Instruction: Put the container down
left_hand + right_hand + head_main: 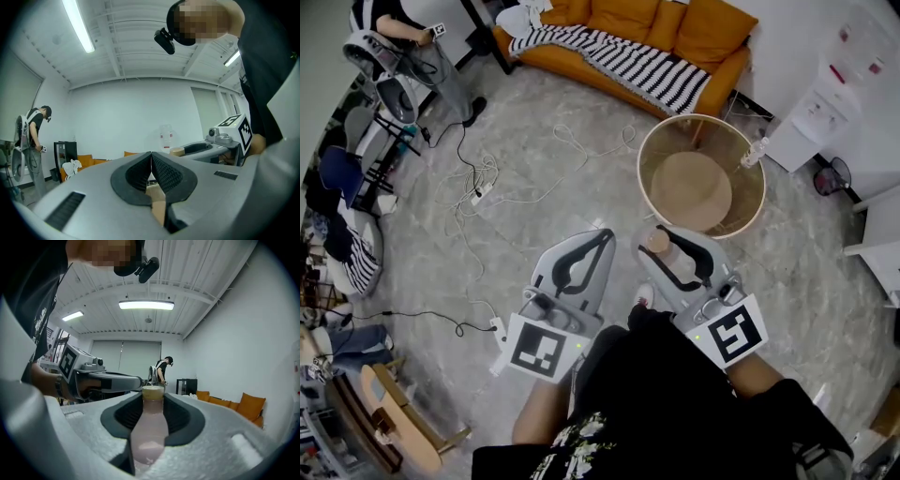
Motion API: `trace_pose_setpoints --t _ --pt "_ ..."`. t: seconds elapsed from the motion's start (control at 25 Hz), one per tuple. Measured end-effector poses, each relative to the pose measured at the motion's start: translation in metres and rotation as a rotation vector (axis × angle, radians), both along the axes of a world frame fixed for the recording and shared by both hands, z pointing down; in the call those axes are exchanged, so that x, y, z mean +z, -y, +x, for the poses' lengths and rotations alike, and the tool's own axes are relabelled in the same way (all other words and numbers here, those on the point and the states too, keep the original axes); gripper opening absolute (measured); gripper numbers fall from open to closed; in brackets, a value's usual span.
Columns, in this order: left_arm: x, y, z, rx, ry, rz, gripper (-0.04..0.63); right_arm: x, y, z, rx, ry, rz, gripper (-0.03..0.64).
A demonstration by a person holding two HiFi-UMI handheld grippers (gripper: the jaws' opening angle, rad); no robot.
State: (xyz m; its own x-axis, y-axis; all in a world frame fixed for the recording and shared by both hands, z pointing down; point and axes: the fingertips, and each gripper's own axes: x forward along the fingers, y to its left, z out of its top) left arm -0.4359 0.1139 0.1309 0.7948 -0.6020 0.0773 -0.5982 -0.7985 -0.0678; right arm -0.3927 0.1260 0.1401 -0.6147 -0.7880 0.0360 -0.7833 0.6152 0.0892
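My right gripper (152, 399) pinches the pink bottle (149, 430), cap past my jaw tips, near the round table (642, 173). My left gripper (151, 155) has its jaws pressed together, empty. The bottle's base is hidden.

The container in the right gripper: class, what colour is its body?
The container is pale, milky pink; the right gripper view shows it best.

I get bright, even indoor light from a ceiling tube (77, 23) & a light panel (146, 305), both w/ mild glare. Head view: soft shadows only. Gripper views: strong fisheye bend, black vignette at corners; container (149, 437) near lens is blurry.
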Motion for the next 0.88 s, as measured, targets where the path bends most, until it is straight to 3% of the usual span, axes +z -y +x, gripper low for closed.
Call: trace_pose_setpoints --t 0.32,0.88 --pt "0.002 0.038 0.038 0.083 -0.001 0.013 0.014 0.0 0.031 0.033 0.077 0.01 -0.005 0.129" --pt "-0.007 0.104 0.106 0.325 0.003 0.033 0.014 -0.009 0.086 0.106 0.34 0.008 -0.004 0.129"
